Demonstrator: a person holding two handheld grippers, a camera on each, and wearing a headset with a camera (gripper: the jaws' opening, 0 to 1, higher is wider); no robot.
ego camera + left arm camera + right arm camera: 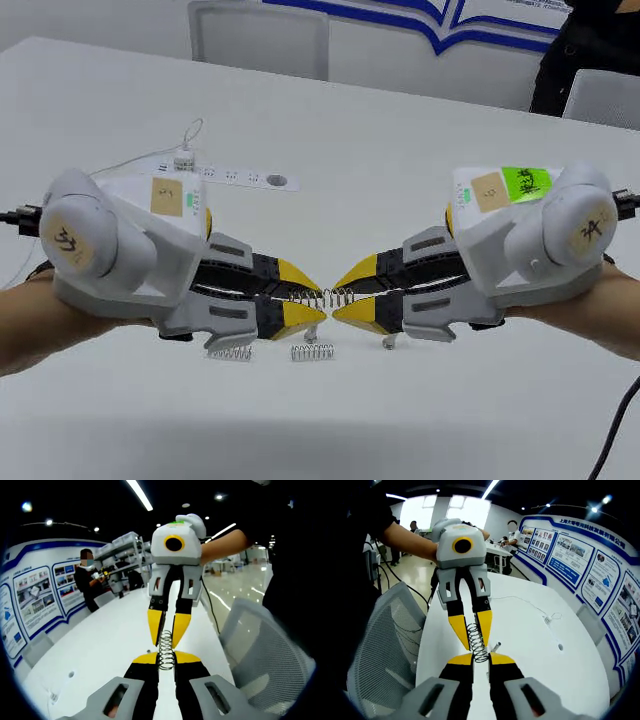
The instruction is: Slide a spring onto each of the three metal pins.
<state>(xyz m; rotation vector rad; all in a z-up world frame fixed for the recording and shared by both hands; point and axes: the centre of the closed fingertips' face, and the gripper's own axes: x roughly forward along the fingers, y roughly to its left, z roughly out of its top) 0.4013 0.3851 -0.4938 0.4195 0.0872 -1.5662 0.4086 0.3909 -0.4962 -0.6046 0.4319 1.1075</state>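
The thin silver wire spring (328,297) is in the air just above the white table (320,140), between the tips of the two grippers, which point at each other. Its long axis is horizontal and runs straight from one gripper to the other, so neither hand is nearer to it. The left gripper (167,659) has its yellow-tipped jaws closed on one end of the coil, and the right gripper (481,660) is closed on the other end. The coil looks even and a little stretched; if a pin is already inside it, I cannot tell. One short metal pin (496,647) stands upright on the table just below the tips, so I think the spring must turn upright to go over it. Two loose springs (230,352) (312,351) lie flat on the table near the left gripper.
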